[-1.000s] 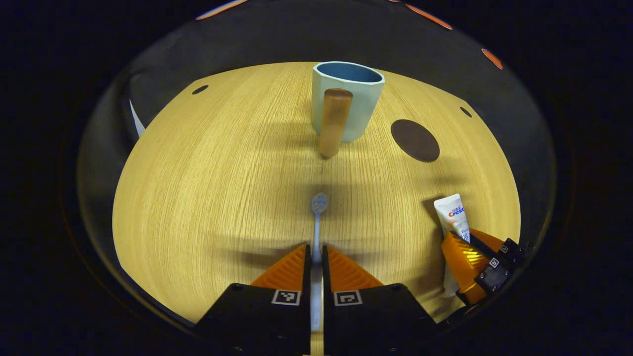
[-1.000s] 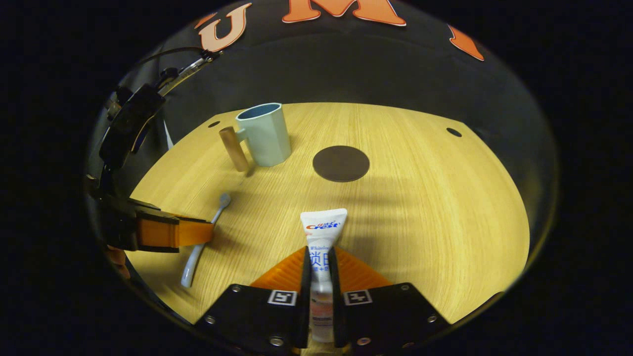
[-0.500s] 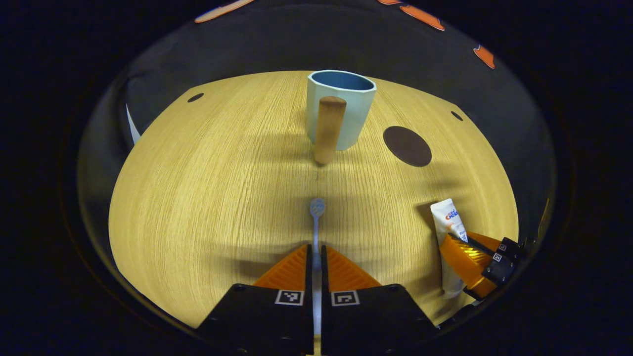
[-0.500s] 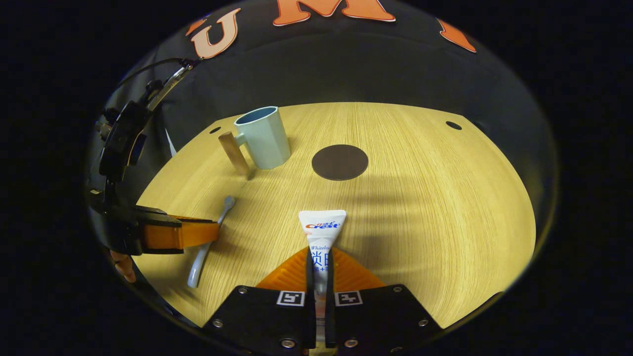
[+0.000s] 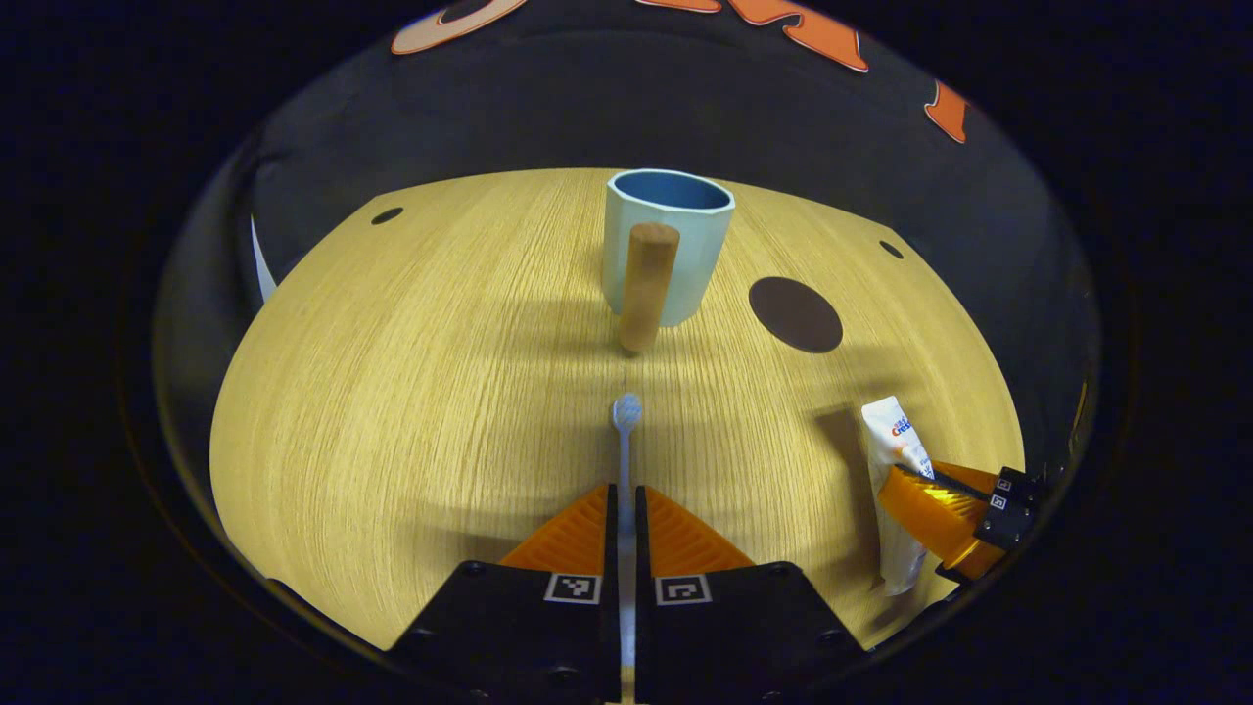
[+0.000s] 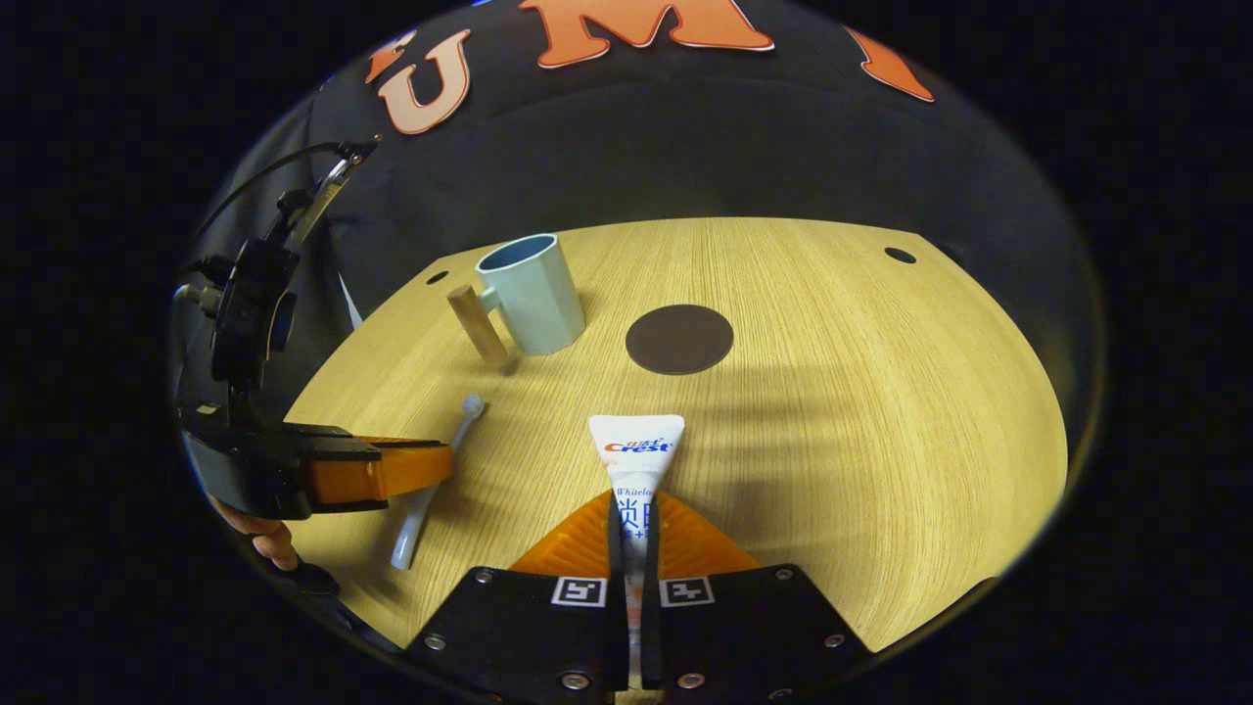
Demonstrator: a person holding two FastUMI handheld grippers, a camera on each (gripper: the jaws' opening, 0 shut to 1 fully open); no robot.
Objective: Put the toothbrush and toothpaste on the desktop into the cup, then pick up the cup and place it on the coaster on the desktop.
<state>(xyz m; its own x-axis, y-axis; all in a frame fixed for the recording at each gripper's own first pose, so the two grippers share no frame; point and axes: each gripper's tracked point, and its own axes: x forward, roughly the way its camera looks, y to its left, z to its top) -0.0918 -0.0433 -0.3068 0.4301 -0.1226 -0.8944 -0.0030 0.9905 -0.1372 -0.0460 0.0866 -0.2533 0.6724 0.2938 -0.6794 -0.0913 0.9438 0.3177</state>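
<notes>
One toothbrush (image 5: 625, 431) in left tongs (image 5: 624, 519), one toothpaste (image 6: 634, 460) in right tongs (image 6: 633, 529), one cup (image 5: 666, 245), one coaster (image 5: 795, 314)

Both views look forward, low over the same desktop (image 5: 392, 392).

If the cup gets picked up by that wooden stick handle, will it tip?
Probably a little. The cup hangs all on one side of its wooden handle, so it would likely lean away from the tool. It looks empty now, so likely light. It stands upright on the desktop, and its flat base should keep it from rolling.
</notes>
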